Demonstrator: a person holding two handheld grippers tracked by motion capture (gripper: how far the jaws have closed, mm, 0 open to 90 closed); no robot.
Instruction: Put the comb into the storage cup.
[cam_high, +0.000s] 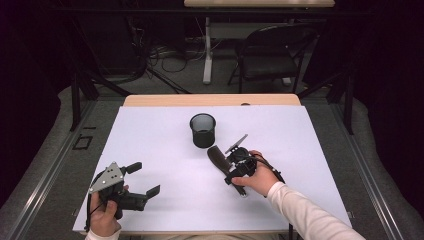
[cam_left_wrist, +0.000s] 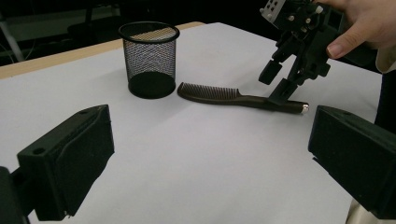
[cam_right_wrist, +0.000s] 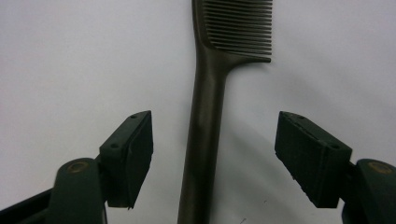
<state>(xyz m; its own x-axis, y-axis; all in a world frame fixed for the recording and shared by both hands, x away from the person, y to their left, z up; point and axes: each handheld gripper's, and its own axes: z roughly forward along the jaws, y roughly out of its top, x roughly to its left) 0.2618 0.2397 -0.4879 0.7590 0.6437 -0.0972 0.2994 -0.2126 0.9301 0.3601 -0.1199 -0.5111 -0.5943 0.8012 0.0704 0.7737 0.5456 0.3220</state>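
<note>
White table (cam_high: 150, 130) is carrying a comb (cam_right_wrist: 205, 116) near the cup (cam_high: 202, 130). I'm straddling its stiff, light, slippery handle with the right gripper (cam_right_wrist: 212, 156), jaws apart; the left gripper (cam_left_wrist: 210, 163) is idling, also apart.

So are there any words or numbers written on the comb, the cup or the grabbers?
None can be read. The comb, the mesh cup, the left gripper and the right gripper all look plain black, and the white table bears no print.
</note>
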